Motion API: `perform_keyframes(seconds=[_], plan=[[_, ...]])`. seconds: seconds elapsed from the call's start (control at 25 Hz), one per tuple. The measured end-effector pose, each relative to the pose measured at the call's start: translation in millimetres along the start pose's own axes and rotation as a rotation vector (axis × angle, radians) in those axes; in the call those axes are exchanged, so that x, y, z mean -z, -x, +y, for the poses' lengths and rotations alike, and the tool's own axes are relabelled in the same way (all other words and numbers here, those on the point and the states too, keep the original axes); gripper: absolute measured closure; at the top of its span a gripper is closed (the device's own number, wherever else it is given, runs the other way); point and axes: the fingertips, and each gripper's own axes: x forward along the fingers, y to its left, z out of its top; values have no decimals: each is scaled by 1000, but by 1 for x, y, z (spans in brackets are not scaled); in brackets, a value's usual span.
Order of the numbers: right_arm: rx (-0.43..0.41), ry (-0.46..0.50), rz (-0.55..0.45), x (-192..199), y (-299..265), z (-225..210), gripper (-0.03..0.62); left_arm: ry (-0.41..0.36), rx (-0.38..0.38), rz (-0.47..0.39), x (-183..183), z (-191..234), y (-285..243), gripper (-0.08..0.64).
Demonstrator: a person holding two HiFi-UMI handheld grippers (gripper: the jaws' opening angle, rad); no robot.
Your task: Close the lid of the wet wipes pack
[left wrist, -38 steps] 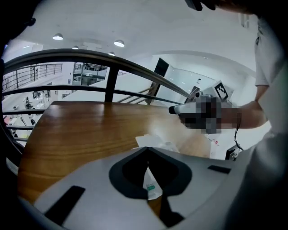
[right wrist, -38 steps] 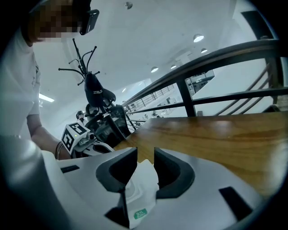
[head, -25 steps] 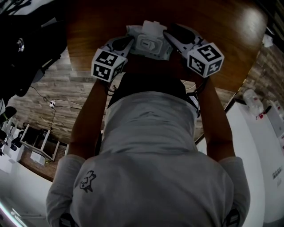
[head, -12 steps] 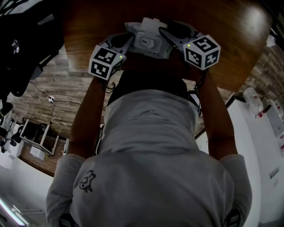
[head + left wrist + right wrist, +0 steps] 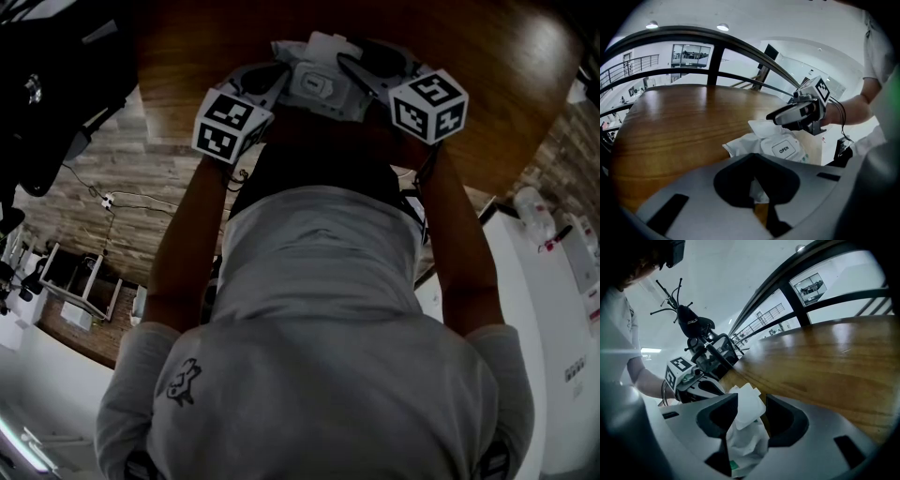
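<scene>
Inspecting progress, I find the task unfinished: the lid (image 5: 749,405) of the wet wipes pack (image 5: 743,146) stands raised, not yet pressed down, and the pack lies at the near edge of the round wooden table (image 5: 684,122). My left hand-held gripper (image 5: 758,190) is clamped on the pack's wrapper end, while my right hand-held gripper (image 5: 750,423), its jaws having just been opening, stands wide with the upright lid between them, untouched. The table top is polished; beyond it run a dark curved railing (image 5: 717,37) and a bright white hall with ceiling lights (image 5: 723,27).
</scene>
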Motion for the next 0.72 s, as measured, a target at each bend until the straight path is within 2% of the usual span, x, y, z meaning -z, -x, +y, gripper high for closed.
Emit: perform_keyframes(seconds=[0.4,0.72], plan=[[13,25,-35,-11,10,13,420,0,-6,8,2,0,0,548],[31,38,-73,-17,19,27,420,-31,-20,25,1,-2,0,548]])
